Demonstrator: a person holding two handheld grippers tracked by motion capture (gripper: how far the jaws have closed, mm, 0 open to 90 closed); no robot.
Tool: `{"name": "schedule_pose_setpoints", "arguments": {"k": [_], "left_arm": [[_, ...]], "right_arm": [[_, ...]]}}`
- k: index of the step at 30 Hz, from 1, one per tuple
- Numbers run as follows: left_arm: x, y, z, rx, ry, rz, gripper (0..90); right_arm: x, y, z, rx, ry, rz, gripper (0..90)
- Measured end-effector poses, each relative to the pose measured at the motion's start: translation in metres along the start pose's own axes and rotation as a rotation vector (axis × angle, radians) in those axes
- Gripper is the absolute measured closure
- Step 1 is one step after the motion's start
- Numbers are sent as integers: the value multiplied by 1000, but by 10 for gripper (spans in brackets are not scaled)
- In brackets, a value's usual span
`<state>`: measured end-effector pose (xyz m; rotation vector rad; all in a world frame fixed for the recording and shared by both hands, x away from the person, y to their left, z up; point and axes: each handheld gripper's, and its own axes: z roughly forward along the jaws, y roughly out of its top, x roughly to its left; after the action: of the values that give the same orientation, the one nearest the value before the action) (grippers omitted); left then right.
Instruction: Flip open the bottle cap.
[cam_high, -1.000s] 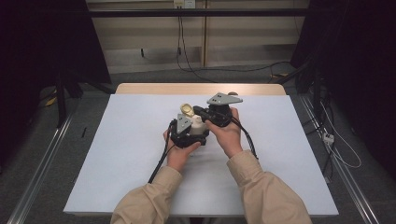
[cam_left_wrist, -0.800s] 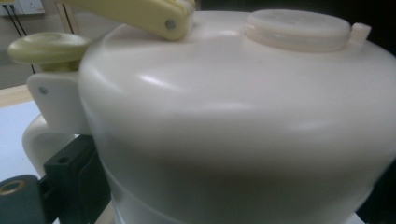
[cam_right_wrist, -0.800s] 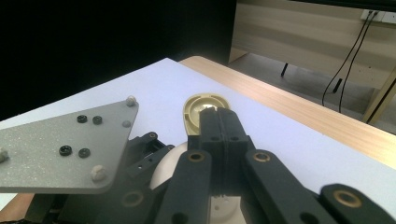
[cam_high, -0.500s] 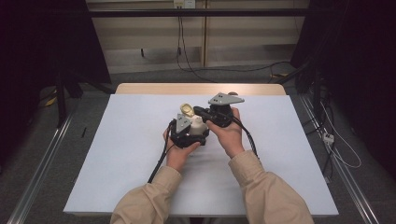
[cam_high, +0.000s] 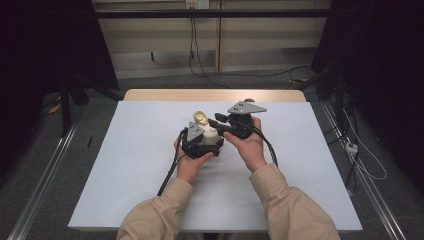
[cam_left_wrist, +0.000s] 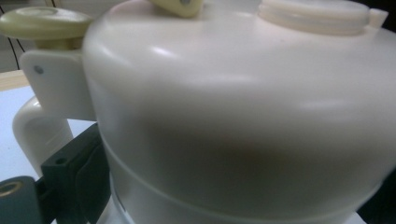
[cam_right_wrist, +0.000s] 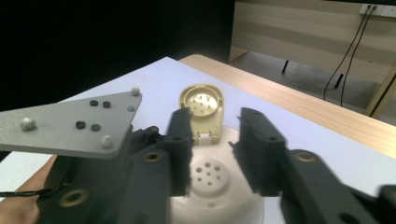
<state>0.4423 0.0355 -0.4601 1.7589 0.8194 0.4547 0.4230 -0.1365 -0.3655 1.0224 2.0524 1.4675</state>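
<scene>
A: Where is the thing, and how held?

B: Middle of the white-covered table, seen from above. At left, the left gripper, wrapped by the left hand, clamped low on a squat cream-white plastic shaker jar. In the left gripper view, one dark jaw pressed flat to the jar's wall at lower left. At right, the right gripper, jaws apart, straddling the jar's top and touching nothing clearly.

A: And the top?

B: In the right gripper view, a pale yellow hinged flip lid swung up and back. Below it, between the spread jaws, a round white sifter face with small holes.

A: How likely to handle?

B: Probably light and hollow, with stiff but thin walls. Smooth and glossy, so apt to slip or twist under a light squeeze. Best taken low on the broad body, as now. For the lid, better pinched at its free edge than near the hinge, likely the weak spot.

A: Anything unclear?

B: Plenty. Second left jaw cut off behind the bulging wall. Jar's base and contents hidden. Jar resting on the table or lifted: impossible to tell. A threaded neck at upper right in the left gripper view, purpose uncertain. Right gripper body blurred by closeness.
</scene>
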Motion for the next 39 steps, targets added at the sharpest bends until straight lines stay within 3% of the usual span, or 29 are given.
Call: {"name": "schedule_pose_setpoints", "arguments": {"k": [14,21,28,30,39], "left_arm": [[1,0,-2,27,-8,2,39],[2,0,-4,48,-10,-5,34],[1,-1,-8,50,-7,37,40],[2,-2,-9,56,-12,24,41],[7,-5,-23,83,-36,50,42]], "right_arm": [[0,-2,-13,-3,-18,32,270],[-2,-7,-18,-2,-36,30,205],[-4,-12,-23,-1,-41,26,178],[-4,-14,-25,-1,-42,26,173],[-3,-24,-28,10,-33,33,167]]}}
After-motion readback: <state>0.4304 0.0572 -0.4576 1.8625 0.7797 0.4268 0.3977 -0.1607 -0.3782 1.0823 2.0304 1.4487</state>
